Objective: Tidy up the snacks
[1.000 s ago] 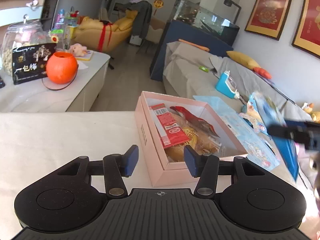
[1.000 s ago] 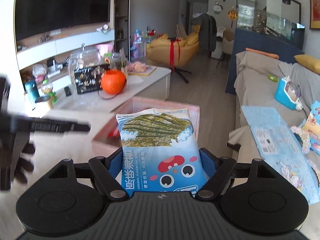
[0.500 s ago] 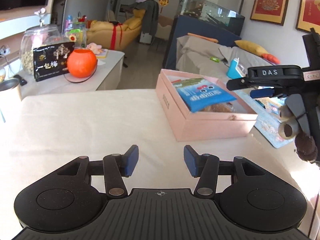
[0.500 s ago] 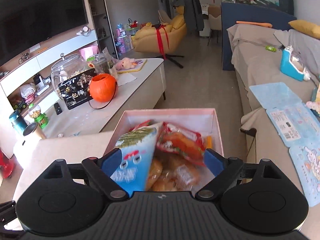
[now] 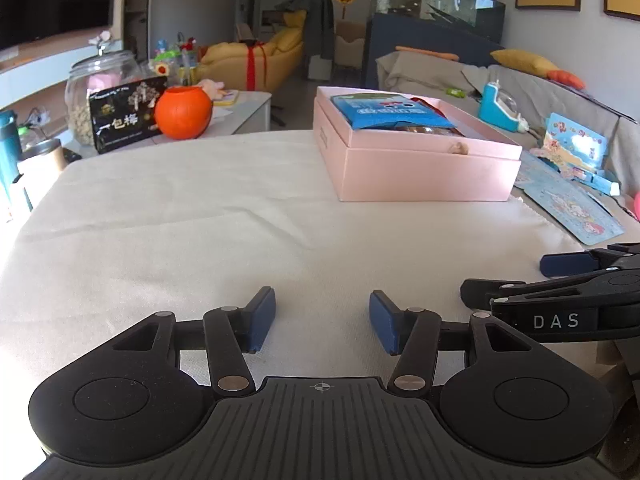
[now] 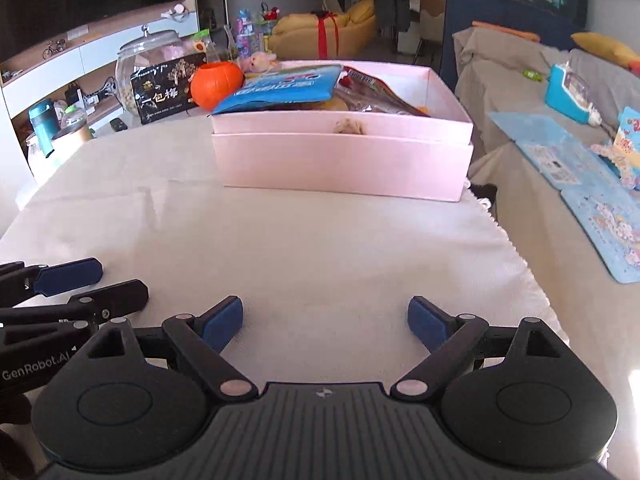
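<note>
Both pairs of jaws stand apart and hold nothing: the left gripper (image 5: 322, 322) and the right gripper (image 6: 325, 325) hover side by side over the near edge of the cloth-covered table (image 6: 312, 248). Bare cloth lies between them and the pink box (image 6: 344, 160) at the far edge, toward the right corner. A blue snack bag (image 6: 280, 88) lies on top of other packets inside it. Beyond stand an orange pumpkin pot (image 5: 183, 112) and a glass jar (image 5: 100, 92).

The left tool (image 5: 322, 320) hovers gaping and empty over the worktop's (image 5: 200, 216) near edge, the pink box (image 5: 412, 160) of snacks (image 5: 390, 114) at its far right corner.
</note>
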Action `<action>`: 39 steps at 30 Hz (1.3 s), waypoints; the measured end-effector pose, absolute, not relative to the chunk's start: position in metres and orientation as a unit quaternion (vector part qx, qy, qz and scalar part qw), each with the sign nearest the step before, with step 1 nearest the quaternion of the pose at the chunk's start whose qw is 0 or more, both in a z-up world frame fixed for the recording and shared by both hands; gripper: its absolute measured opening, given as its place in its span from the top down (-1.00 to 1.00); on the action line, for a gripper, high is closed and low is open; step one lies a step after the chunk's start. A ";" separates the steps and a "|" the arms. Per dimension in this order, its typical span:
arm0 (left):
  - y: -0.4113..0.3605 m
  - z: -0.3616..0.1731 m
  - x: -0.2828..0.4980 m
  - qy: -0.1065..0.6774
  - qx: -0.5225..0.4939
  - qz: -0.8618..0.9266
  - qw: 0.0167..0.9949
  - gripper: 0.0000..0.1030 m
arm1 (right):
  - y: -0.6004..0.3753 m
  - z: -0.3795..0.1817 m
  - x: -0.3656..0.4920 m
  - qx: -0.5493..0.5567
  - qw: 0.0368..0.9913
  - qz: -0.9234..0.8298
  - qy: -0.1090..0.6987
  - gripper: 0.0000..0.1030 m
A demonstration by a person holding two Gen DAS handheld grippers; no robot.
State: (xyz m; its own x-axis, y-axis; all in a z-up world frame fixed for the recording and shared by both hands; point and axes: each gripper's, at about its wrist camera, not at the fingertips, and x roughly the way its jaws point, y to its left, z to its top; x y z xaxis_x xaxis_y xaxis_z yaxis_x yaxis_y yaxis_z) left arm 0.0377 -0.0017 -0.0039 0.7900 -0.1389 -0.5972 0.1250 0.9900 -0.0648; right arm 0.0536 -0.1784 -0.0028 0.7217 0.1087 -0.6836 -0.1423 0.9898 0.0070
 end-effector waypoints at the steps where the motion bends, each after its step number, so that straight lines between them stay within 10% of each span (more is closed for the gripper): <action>1: -0.003 -0.004 0.038 0.316 -0.010 -0.067 0.946 -0.11 | -0.179 -0.004 0.053 -0.023 0.929 0.061 0.365 -0.82; 39: -0.011 -0.005 0.041 0.316 0.016 -0.057 0.947 -0.13 | -0.185 -0.011 0.050 -0.015 0.939 0.047 0.339 -1.00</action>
State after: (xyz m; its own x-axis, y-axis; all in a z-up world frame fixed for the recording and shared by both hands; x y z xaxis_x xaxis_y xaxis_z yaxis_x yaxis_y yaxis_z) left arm 0.0408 -0.0113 -0.0054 0.7933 -0.0970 -0.6011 0.1173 0.9931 -0.0056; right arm 0.0504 -0.1853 -0.0115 0.7657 0.0788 -0.6384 -0.0994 0.9950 0.0037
